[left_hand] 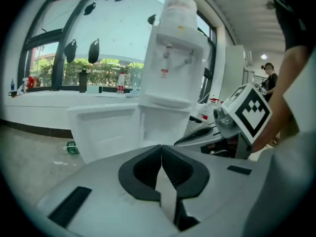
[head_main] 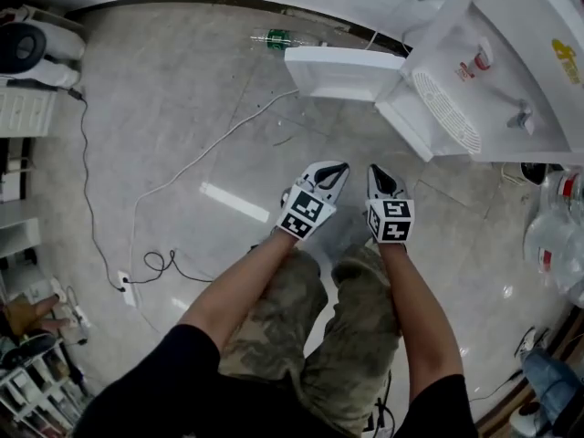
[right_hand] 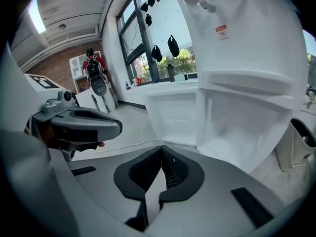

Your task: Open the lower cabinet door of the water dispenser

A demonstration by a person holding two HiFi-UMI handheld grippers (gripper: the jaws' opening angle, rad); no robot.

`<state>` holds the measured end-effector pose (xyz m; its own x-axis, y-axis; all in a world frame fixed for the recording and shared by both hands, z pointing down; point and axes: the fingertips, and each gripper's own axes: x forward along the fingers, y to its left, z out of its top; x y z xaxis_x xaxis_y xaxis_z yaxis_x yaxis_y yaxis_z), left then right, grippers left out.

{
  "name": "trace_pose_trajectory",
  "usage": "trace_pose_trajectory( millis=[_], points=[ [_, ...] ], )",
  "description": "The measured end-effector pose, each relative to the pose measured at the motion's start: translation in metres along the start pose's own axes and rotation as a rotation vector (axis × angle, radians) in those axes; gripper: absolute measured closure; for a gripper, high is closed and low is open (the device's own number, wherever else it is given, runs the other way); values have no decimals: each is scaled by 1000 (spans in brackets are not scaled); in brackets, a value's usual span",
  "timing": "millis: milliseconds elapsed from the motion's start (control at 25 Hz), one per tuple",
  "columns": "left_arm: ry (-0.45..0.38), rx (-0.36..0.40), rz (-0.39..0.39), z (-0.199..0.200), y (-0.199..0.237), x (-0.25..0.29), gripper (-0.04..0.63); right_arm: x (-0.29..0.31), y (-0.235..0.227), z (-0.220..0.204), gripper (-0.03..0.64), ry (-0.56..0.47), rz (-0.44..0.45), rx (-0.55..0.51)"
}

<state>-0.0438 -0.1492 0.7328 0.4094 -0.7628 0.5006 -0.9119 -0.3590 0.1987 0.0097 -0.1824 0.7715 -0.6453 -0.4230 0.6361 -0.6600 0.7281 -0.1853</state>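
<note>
Grey polished floor [head_main: 182,108] fills the head view. A white cable [head_main: 214,149] snakes from the centre to a power strip [head_main: 126,286] at lower left, and a green bottle [head_main: 276,37] lies on its side at top centre. In the left gripper view a long window [left_hand: 74,43] over a white ledge [left_hand: 49,100] runs across the left half of the frame.

The white water dispenser [head_main: 520,53] stands at the upper right of the head view, with 2 taps above a slotted drip tray [head_main: 447,112]. Its lower cabinet door [head_main: 342,71] stands open, jutting left from the body at top centre. The white compartment [right_hand: 247,127] behind it lies bare at the right of the right gripper view.

You hold your left gripper [head_main: 338,167] and right gripper [head_main: 377,172] side by side at centre frame, above your knees and clear of the door. The jaws of each are pressed together with nothing between them.
</note>
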Motion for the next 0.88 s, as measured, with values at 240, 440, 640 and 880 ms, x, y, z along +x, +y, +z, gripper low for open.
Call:
trace_pose_trajectory(
  millis=[240,440,640,880],
  points=[
    [166,42,-92,7,-56,-70,591,-110,66,-27,617,187,51,-147],
    [246,51,-162,38,-97,-158,591,-214,120,-1,617,192,15,58],
    [242,66,-184,88,-117,-273,591,-301,159,18,617,189,-61,150],
    [202,61,-142,151,-120,-396,591,-379,226,62,618,211,-115,99]
  ],
)
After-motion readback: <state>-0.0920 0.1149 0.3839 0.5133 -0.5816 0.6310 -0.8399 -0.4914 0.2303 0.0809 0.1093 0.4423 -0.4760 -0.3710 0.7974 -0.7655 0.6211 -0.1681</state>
